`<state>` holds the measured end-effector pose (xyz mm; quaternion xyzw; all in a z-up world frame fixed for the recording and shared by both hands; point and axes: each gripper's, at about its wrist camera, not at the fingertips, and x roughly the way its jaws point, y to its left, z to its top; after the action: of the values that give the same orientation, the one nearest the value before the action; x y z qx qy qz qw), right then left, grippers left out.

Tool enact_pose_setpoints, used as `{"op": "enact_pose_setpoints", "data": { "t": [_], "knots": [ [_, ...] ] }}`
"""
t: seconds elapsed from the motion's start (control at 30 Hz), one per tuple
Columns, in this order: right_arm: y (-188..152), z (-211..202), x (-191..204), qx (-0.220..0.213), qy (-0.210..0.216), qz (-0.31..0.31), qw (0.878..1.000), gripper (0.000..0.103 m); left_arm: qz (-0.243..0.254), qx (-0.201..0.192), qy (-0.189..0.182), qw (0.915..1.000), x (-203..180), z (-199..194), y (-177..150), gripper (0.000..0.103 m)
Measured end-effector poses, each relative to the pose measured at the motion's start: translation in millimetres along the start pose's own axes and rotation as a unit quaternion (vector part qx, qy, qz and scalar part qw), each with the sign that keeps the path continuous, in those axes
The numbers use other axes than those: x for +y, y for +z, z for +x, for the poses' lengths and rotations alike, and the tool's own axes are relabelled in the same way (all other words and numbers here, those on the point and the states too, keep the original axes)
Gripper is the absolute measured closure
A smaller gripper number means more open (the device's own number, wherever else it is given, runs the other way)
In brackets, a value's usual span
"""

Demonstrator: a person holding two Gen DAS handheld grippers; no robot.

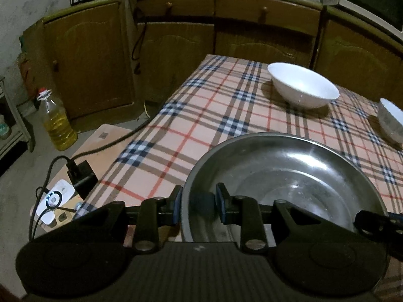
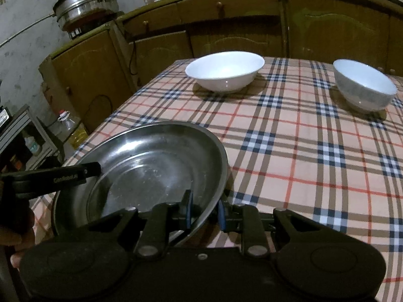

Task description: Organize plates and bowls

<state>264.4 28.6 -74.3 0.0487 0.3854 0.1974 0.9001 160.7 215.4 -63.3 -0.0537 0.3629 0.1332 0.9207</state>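
My left gripper is clamped on the near-left rim of the steel plate; one pad outside the wall, one inside; my right gripper is clamped on the same plate's right rim, again a pad on each side; each gripper shows at the edge of the other's view; so the plate is held between both hands over the table's near-left part, close to the left edge; cannot tell if its base touches the cloth.

Table has a plaid cloth; big bowl sits near the far edge, toward the far-left corner; small bowl near the far-right corner, well apart from the big one; both upright.

Open room: wide bare cloth between the plate and both bowls, and all the middle and right of the table; gap between the two bowls also free.

Left edge drops to the floor; there an oil bottle, a board with a black charger and cables; cabinets stand just beyond the far edge; a steel pot on the counter top left.
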Motion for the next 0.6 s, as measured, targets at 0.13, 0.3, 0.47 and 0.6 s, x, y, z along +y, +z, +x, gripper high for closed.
{"op": "enact_pose_setpoints", "data": {
  "t": [0.13,0.3,0.47,0.6],
  "knots": [
    [-2,0,-1,-0.003,0.001,0.002,1.0,0.076,0.001,-0.004,0.002,1.0,0,0,-1,0.074],
    [-4,2,0,0.004,-0.003,-0.003,1.0,0.076,0.01,-0.001,0.012,0.9999,-3,2,-5,0.073],
    [-5,1,-3,0.01,-0.019,0.005,1.0,0.072,0.008,-0.004,0.012,0.9999,-3,-2,-4,0.073],
    [0,-14,-7,-0.01,-0.02,0.003,1.0,0.07,0.004,-0.007,0.022,0.9997,-3,-7,-3,0.072]
  ]
}}
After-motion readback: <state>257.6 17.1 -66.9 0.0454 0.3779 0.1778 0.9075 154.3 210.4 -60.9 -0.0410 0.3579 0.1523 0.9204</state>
